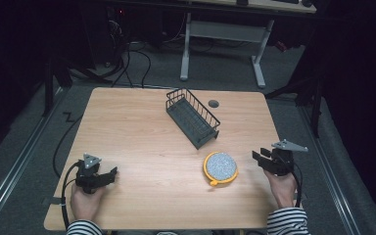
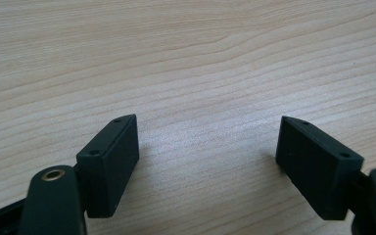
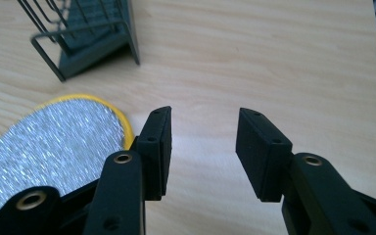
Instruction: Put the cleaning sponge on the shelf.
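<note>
A round yellow-rimmed pad with a speckled silver face is seen lying flat on the table, toward its right front. Just behind it, apart from it, a dark wire rack is set at an angle near the table's middle back.

The right gripper is held off the table's right edge, near the pad and not touching it. In the right gripper view, its jaws are seen partly apart, with nothing between them but bare wood; the pad lies to the left of the left jaw, and the rack stands beyond it.

The left gripper is held low at the table's left front, well apart from the pad. In the left gripper view, its jaws are spread wide over bare wood, and nothing is gripped.
</note>
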The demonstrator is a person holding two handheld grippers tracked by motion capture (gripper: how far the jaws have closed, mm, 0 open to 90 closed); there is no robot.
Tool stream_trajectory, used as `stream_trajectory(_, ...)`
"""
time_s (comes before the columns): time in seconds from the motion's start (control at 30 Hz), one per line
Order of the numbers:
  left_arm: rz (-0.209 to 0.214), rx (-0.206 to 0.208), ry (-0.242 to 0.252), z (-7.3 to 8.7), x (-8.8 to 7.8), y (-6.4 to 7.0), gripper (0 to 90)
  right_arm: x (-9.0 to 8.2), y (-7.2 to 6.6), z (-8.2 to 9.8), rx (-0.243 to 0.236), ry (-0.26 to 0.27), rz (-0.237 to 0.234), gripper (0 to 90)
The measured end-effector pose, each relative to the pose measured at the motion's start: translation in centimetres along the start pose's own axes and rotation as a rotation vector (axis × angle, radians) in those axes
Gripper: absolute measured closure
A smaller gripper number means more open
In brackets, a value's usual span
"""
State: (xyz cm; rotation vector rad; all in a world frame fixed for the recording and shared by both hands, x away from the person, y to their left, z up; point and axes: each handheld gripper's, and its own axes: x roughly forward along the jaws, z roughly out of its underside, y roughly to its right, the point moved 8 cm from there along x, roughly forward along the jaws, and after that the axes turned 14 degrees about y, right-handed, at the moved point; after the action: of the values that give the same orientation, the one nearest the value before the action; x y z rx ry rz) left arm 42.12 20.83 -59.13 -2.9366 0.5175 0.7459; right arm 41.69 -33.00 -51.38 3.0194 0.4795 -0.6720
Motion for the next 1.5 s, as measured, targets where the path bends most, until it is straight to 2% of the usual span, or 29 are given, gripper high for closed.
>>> stream_trajectory(0.17,-0.001,0.0,0.0,0.0,0.0,0.0,24.6,1.1,-1.3,-2.2,-0.021,0.012,-0.058,59.3)
stream_trajectory(0.23,-0.002,-0.001,0.001,0.0,0.0,0.0,24.6,1.7,-1.9,-3.5,-0.015,0.023,-0.09,60.0)
stream_trajectory(0.37,-0.003,-0.001,0.001,0.0,0.0,0.0,24.6,2.7,-2.6,-5.6,-0.01,0.038,-0.123,61.3)
stream_trajectory(0.5,-0.003,-0.001,0.001,0.0,0.0,0.0,24.6,4.0,-3.4,-7.2,-0.024,0.024,-0.149,62.9)
stream_trajectory(0.57,-0.003,-0.002,0.001,0.0,0.0,0.0,24.6,5.2,-3.9,-8.0,-0.052,-0.014,-0.163,63.7)
stream_trajectory(0.63,-0.004,-0.002,0.001,0.0,0.0,0.0,24.6,6.4,-4.3,-8.7,-0.081,-0.041,-0.157,60.8)
stream_trajectory(0.73,-0.009,-0.006,0.002,0.0,0.0,-0.1,26.0,8.3,-4.8,-9.4,-0.095,-0.097,-0.169,58.5)
stream_trajectory(0.83,-0.005,-0.007,0.001,0.0,0.0,-0.1,25.7,9.4,-5.0,-10.0,-0.119,-0.126,-0.169,58.5)
stream_trajectory(1.0,0.006,-0.013,0.003,0.0,0.0,-0.1,24.5,10.7,-6.2,-11.3,-0.147,-0.106,-0.181,58.7)
stream_trajectory(1.03,0.005,-0.013,0.003,0.0,0.0,-0.1,24.5,11.0,-6.4,-11.4,-0.163,-0.102,-0.176,59.2)
stream_trajectory(1.1,0.005,-0.012,0.003,0.0,0.0,-0.1,24.6,11.8,-6.8,-11.5,-0.225,-0.099,-0.146,61.0)
stream_trajectory(1.13,0.006,-0.013,0.004,0.0,0.0,-0.1,24.6,12.7,-7.1,-11.4,-0.238,-0.119,-0.153,62.1)
stream_trajectory(1.23,0.009,-0.02,0.005,-0.1,0.0,-0.1,24.7,14.2,-7.3,-11.5,-0.217,-0.13,-0.165,63.8)
stream_trajectory(1.33,0.008,-0.018,0.005,0.0,0.0,-0.1,24.7,15.6,-7.3,-11.8,-0.166,-0.138,-0.169,64.6)
stream_trajectory(1.5,0.017,-0.021,0.007,-0.1,0.0,-0.1,24.1,17.4,-7.4,-12.1,-0.136,-0.153,-0.173,65.4)
